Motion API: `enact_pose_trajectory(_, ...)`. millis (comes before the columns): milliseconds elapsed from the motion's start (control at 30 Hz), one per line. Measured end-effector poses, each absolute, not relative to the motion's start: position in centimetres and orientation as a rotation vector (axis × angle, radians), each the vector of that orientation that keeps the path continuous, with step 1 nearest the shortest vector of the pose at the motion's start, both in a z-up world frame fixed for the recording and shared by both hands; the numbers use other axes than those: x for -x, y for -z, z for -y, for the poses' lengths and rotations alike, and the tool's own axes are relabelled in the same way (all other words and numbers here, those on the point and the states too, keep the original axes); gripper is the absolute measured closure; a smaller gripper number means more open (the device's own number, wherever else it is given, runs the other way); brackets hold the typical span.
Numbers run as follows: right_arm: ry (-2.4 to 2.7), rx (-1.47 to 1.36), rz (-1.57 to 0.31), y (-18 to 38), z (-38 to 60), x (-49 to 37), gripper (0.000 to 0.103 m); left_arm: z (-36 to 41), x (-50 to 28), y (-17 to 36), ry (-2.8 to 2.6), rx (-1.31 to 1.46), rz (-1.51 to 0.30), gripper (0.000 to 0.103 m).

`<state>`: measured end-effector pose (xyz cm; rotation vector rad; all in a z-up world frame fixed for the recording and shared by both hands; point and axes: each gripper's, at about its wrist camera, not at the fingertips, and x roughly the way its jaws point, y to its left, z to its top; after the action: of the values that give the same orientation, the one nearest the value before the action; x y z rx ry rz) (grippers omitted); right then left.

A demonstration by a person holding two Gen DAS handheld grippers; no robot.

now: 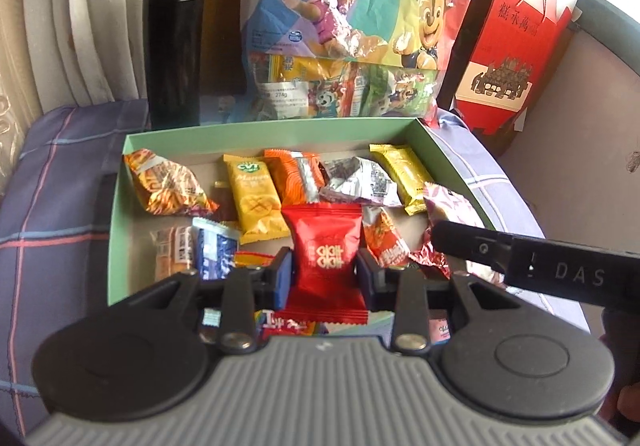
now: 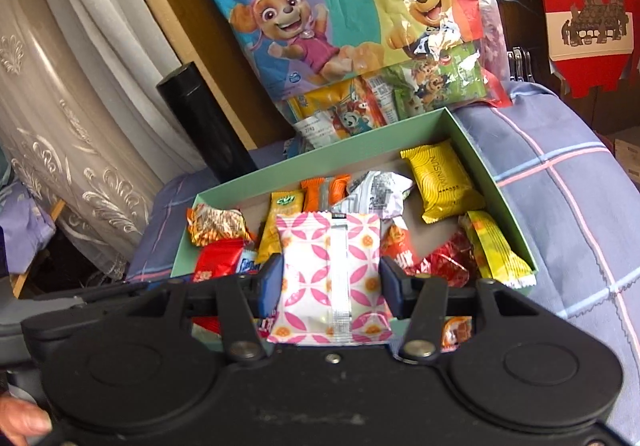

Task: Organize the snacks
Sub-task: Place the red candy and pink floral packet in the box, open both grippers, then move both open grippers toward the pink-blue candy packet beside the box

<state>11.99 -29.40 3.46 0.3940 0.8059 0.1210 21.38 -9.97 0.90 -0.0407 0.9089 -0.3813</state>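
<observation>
Left gripper [image 1: 324, 273] clamped on glossy red foil snack packet [image 1: 323, 246], right gripper [image 2: 331, 288] on pink-patterned white packet [image 2: 333, 278], both above near edge of shallow green cardboard box [image 1: 434, 143]: slippery wrappers liable to slide free.

A blue-purple plaid cloth [image 1: 60, 205] covers the supporting surface. Directly on it rest a shallow pale-green cardboard box [image 1: 120, 213] of wrapped snacks, a tall black cylindrical flask [image 1: 174, 45], and behind the box a colourful cartoon-printed snack bag [image 1: 352, 13].
</observation>
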Motion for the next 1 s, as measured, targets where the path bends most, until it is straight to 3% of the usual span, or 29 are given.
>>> enact_pose_trajectory(200,-0.112,-0.432,-0.837,-2.1,29.9,-15.0,0.05,11.3,-23.9,0.8,0.367,0.023,-0.936,0.069)
enact_pose_trajectory(233,-0.11,-0.447,-0.845,-1.8,30.0,-15.3,0.048,11.4,-24.1,1.0,0.356,0.019,-0.933,0.064)
enact_pose_trajectory(267,-0.113,-0.471,-0.851,-1.5,30.2,-15.7,0.044,11.5,-24.3,1.2,0.346,0.01,-0.929,0.055)
enact_pose_trajectory(300,-0.118,-0.495,-0.851,-1.3,30.4,-15.7,0.039,11.5,-24.4,1.4,0.333,0.002,-0.93,0.029)
enact_pose_trajectory(333,-0.114,-0.505,-0.846,-1.2,30.5,-15.8,0.026,11.5,-24.4,1.5,0.316,-0.004,-0.925,0.009)
enact_pose_trajectory(367,-0.104,-0.506,-0.836,-1.3,30.6,-15.7,0.015,11.4,-24.3,1.6,0.303,-0.01,-0.911,0.006)
enact_pose_trajectory(633,-0.072,-0.484,-0.818,-1.6,31.3,-14.7,0.001,11.3,-23.5,1.9,0.297,-0.029,-0.929,0.0)
enact_pose_trajectory(1000,-0.03,-0.423,-0.786,-3.6,31.7,-10.4,0.0,11.6,-19.3,-0.1,0.323,-0.024,-0.903,0.0)
